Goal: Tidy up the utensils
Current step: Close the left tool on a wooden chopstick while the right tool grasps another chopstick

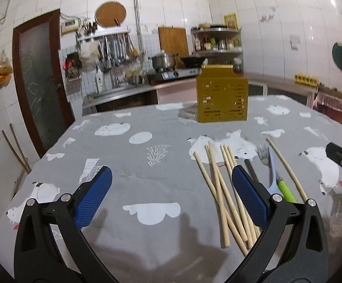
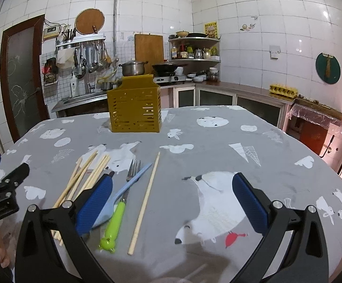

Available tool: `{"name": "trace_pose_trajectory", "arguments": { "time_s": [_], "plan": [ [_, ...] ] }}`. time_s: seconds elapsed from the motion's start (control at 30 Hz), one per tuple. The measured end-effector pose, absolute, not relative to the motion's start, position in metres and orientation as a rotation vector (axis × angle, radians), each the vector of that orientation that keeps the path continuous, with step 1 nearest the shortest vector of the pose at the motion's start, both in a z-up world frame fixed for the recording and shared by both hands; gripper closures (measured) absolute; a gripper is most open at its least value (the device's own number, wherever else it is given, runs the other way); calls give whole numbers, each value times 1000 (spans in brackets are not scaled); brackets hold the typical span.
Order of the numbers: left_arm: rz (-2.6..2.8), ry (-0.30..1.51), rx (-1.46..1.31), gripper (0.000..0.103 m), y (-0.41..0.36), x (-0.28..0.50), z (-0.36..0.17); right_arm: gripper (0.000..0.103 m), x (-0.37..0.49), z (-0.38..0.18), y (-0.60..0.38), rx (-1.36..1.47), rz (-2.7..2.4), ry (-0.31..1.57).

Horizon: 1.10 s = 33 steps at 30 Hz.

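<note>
A yellow perforated utensil holder stands upright at the far side of the table. Several wooden chopsticks lie in a loose pile, with one single chopstick apart to the right. A fork with a green handle and a light blue plastic utensil lie between them. My left gripper is open and empty, left of the pile. My right gripper is open and empty, above the cloth right of the single chopstick.
The table carries a grey cloth with white bear prints. Behind it a kitchen counter holds a sink, pots and a stove. A corner shelf and a brown door stand at the back.
</note>
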<state>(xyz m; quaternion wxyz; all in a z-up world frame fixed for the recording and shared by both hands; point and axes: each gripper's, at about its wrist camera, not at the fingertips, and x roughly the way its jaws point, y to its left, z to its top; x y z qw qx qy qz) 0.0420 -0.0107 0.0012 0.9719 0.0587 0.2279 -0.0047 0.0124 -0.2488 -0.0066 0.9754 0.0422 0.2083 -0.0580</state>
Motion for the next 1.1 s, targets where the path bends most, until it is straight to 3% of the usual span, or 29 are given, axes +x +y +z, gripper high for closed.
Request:
{"name": "trace_pose_trajectory", "arguments": {
  "time_s": [0.23,0.47,0.83,0.97,1.03,1.1],
  "plan": [
    [-10,583,83,5,-4,91,4,4,45,5,-245,43,-135,436],
    [-35,698,90,5,-6,138,-3,4,105,-4,-255,112,-107,626],
    [-55,771,25,5,-12,197,-9,5,183,-37,-258,90,-196,772],
    [-69,797,37,5,-17,202,-22,22,195,-49,-260,110,-187,810],
    [-65,798,42,5,-18,204,-28,23,200,-54,-262,119,-187,825],
    [-64,808,33,8,-16,207,-30,32,202,-57,-262,122,-177,835]
  ]
}}
